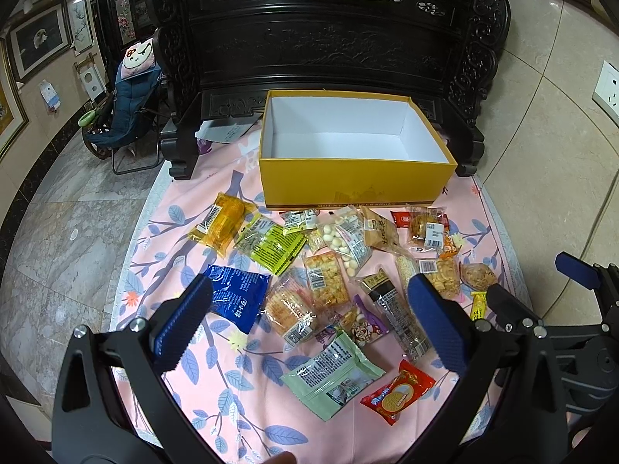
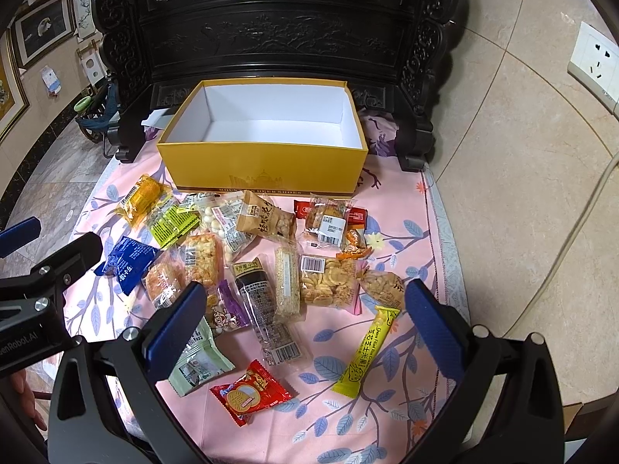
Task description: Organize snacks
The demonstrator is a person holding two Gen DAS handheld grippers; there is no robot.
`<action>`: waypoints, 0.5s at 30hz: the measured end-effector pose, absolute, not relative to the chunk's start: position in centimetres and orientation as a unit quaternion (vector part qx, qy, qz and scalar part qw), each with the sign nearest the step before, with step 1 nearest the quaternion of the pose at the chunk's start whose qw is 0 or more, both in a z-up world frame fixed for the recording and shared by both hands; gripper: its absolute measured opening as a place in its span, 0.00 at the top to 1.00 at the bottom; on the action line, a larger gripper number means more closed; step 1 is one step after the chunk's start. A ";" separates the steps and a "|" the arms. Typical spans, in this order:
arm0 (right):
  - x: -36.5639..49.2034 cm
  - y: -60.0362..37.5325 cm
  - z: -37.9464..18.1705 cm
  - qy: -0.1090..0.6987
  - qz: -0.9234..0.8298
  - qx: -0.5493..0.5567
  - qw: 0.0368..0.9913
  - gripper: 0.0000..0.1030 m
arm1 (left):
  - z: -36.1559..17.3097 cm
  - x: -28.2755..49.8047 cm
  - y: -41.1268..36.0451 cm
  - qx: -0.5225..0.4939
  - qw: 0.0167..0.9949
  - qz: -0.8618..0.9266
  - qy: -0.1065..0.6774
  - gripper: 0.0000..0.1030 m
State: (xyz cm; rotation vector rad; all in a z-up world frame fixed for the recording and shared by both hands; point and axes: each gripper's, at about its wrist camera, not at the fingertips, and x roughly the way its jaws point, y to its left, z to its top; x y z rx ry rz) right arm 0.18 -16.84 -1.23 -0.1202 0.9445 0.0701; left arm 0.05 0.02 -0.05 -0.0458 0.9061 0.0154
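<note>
Your right gripper [image 2: 305, 323] hangs with its jaws wide apart above the near snacks; a red cookie packet [image 2: 250, 391] lies nearest, a yellow bar [image 2: 367, 352] to its right. The yellow box [image 2: 267, 166] sits open at the far end of the pink cloth [image 2: 390, 406]

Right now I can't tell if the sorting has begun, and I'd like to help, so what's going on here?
It has not started. A person holds a tool in each hand above a pink leaf-print cloth strewn with snack packets. The left tool and right tool both hang open, gripping nothing. The yellow box at the far side of the cloth has nothing in it. Packets such as the blue packet, the red round-biscuit packet and the yellow bar lie loose in front of it.
</note>
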 end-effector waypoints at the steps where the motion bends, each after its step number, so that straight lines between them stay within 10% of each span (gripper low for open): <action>1: 0.0 -16.7 -1.2 0.455 0.034 -0.058 0.888 0.01 | -0.1 0.0 0.0 -0.022 0.899 0.008 0.438 0.02; 15: 0.0 -16.8 -1.1 0.456 0.033 -0.058 0.888 0.01 | -0.8 -0.3 -0.7 -0.023 0.898 0.007 0.440 0.02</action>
